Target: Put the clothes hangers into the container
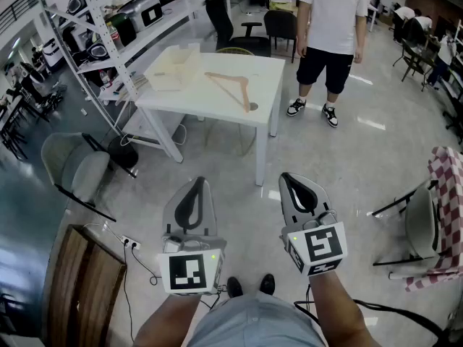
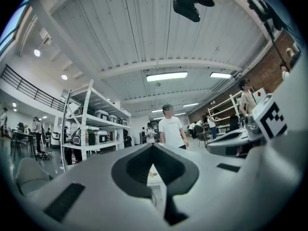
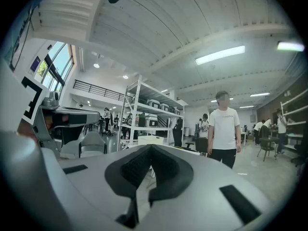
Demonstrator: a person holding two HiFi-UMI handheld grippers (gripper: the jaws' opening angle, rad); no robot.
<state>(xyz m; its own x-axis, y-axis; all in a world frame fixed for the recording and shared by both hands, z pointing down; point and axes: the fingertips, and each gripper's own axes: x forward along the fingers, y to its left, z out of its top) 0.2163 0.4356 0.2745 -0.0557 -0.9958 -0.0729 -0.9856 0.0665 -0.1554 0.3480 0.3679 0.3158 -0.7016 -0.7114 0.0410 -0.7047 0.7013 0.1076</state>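
My left gripper (image 1: pixel 195 186) and right gripper (image 1: pixel 291 183) hang side by side low in the head view, both pointing level, well short of the white table (image 1: pixel 269 78). Each carries its marker cube just ahead of my forearms, and my shoes (image 1: pixel 249 285) show on the grey floor between them.

In the left gripper view, the left gripper (image 2: pixel 153 147) has its tips pressed together, clenched on nothing. The right gripper view shows the same of the right gripper (image 3: pixel 150 147): its jaws are closed tip to tip with nothing in them.

The wooden clothes hanger (image 1: pixel 230 84) lies flat on the tabletop, outside the container (image 1: pixel 177 67) and just to its right. The container, a pale open box, sits toward the table's left end. I cannot tell from here whether anything is in it.

Beyond the table's far right corner stands a person (image 1: pixel 329 35) in a white T-shirt, black shorts and trainers. A black office chair (image 1: pixel 226 22) sits behind the table. A white shelving rack (image 1: pixel 108 31) loaded with appliances runs along the left. A grey chair (image 1: pixel 72 168) stands near the table's left side, and at the right edge another chair is draped with a red-and-white checked cloth (image 1: pixel 448 194).
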